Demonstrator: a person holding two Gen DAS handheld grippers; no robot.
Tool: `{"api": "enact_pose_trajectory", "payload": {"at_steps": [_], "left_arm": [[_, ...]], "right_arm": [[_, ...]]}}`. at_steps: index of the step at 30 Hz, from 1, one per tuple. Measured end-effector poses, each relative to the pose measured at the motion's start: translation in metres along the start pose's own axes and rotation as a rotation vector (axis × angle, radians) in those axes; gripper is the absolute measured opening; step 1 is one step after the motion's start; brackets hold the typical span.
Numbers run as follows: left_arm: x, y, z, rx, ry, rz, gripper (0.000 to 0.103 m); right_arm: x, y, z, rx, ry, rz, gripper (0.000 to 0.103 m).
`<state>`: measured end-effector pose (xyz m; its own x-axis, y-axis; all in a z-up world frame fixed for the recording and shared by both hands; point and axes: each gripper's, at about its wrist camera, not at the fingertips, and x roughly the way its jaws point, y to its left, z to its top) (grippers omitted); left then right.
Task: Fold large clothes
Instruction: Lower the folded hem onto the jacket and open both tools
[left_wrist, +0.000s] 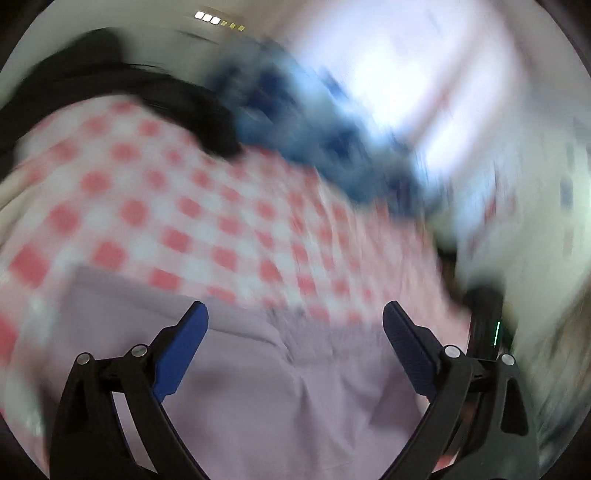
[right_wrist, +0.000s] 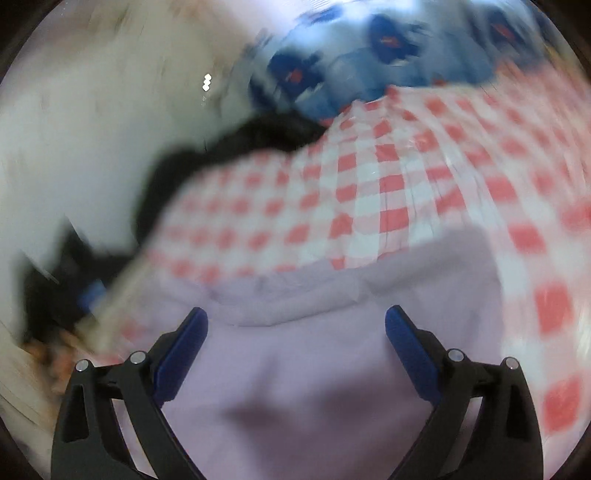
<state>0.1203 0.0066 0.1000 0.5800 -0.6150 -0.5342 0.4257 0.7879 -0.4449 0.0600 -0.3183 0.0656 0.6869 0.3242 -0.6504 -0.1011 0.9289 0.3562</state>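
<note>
Lilac cloth (left_wrist: 280, 398) fills the low middle of both views, from about 4 o'clock round to 8 o'clock. It is the big piece of clothing to fold, and it lies spread on a red and white checked cover (left_wrist: 177, 206). In the right wrist view the lilac cloth (right_wrist: 314, 369) has a folded edge at 12 o'clock from the fingers, where one layer lies over another. It looks soft, thin and light, so I think it will bend and sag when it is lifted, and it may slip out if only a little bit is pinched. A good place to grab, I think, is that folded edge or a corner, one side for each tool. The left gripper (left_wrist: 295, 332) has its blue fingers (left_wrist: 181, 347) spread wide apart and holds nothing; it hangs just over the cloth. The right gripper (right_wrist: 295, 334) is spread wide too, with nothing between its fingers. Farther out, at 12 o'clock in the left view, a blue patterned thing (left_wrist: 295, 122) sits at the far edge of the cover, and a black thing (left_wrist: 155, 96) lies at 10 o'clock beside it. Both views are very blurry, so I cannot tell what those things are. I see no words or labels that I can read.
</note>
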Motion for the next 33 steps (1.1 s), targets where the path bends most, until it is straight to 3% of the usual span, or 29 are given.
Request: {"api": "enact_pose_trajectory", "payload": {"at_steps": [2,4,5,6,8,10,13,14,16,18,21,23,24,26,29,31,33], "left_arm": [[0.054,-0.011,-0.009,0.055,0.122,0.036,0.092],[0.112,0.004,-0.025,0.075,0.203,0.185,0.091],[0.125,0.017,-0.031,0.061,0.223,0.22,0.091],[0.141,0.039,-0.035,0.003,0.239,0.209,0.09],[0.145,0.065,-0.033,-0.089,0.196,0.19,0.09],[0.154,0.075,-0.029,-0.112,0.206,0.205,0.09],[0.161,0.077,-0.03,-0.094,0.255,0.218,0.09],[0.156,0.074,-0.026,-0.082,0.265,0.216,0.09],[0.13,0.071,-0.015,-0.091,0.213,0.208,0.09],[0.091,0.073,-0.005,-0.087,0.124,0.242,0.091],[0.076,0.1,-0.006,-0.096,0.101,0.319,0.092],[0.091,0.132,-0.023,-0.164,0.157,0.319,0.092],[0.098,0.147,-0.032,-0.221,0.16,0.281,0.092],[0.101,0.155,-0.036,-0.228,0.124,0.284,0.093],[0.112,0.15,-0.038,-0.184,0.168,0.331,0.093],[0.104,0.148,-0.033,-0.188,0.201,0.321,0.093],[0.063,0.142,-0.028,-0.226,0.126,0.287,0.093]], "right_arm": [[0.033,0.01,0.0,-0.06,0.045,-0.086,0.093],[0.076,0.005,-0.003,-0.083,0.093,-0.172,0.093],[0.098,-0.003,-0.007,-0.074,0.12,-0.192,0.093],[0.098,-0.003,-0.007,-0.074,0.12,-0.192,0.093],[0.132,-0.025,0.003,-0.009,0.143,-0.167,0.093],[0.154,-0.041,0.016,0.05,0.135,-0.16,0.093],[0.182,-0.051,0.023,0.095,0.207,-0.162,0.093],[0.182,-0.051,0.023,0.094,0.221,-0.165,0.093],[0.162,-0.045,0.027,0.088,0.198,-0.157,0.093],[0.125,-0.03,0.029,0.042,0.115,-0.126,0.093],[0.097,-0.002,0.022,-0.106,0.066,-0.147,0.096],[0.114,0.007,0.008,-0.213,0.114,-0.204,0.096],[0.134,0.0,-0.001,-0.216,0.169,-0.221,0.096],[0.154,-0.02,-0.006,-0.106,0.2,-0.11,0.096],[0.167,-0.025,0.001,-0.089,0.221,-0.118,0.096],[0.165,-0.026,0.002,-0.088,0.242,-0.115,0.096],[0.151,-0.025,0.004,-0.091,0.255,-0.138,0.096]]}}
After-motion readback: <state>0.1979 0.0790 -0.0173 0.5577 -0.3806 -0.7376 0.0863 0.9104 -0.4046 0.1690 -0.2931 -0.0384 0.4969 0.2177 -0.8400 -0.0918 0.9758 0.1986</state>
